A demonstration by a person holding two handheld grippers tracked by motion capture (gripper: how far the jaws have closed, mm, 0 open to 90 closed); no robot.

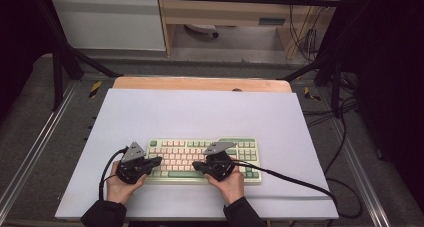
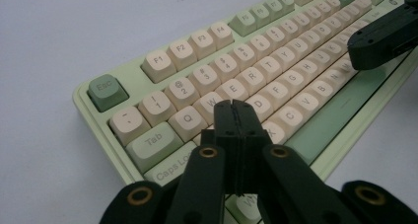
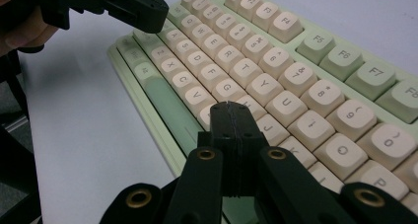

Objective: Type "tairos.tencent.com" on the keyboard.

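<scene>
Nearest the bottom edge of the high view, two hands are seen, and a gripper is held in each. The left gripper (image 1: pixel 154 162) is held over the left end of the green and cream keyboard (image 1: pixel 250 143), and its two black jaws are pressed flat together with nothing between them. In the left gripper view its closed tip (image 2: pixel 234 104) is parked low over the letter keys, near the key marked W (image 2: pixel 211 103). The right gripper (image 1: pixel 196 165) is held over the middle of the keyboard, and its jaws are shut tight on nothing too. In the right gripper view its tip (image 3: pixel 229 105) is seen close above the keys beside the G key (image 3: pixel 227 90). The keyboard is laid flat on the pale sheet (image 1: pixel 200 112), on the near half of it, with the wooden table edge (image 1: pixel 200 83) farther back. A key is probably about to be pressed. Two keys could be pushed at once, because the shut tip is about as wide as one key. The keyboard could also be slid along the smooth sheet if the push is made at a slant.
</scene>
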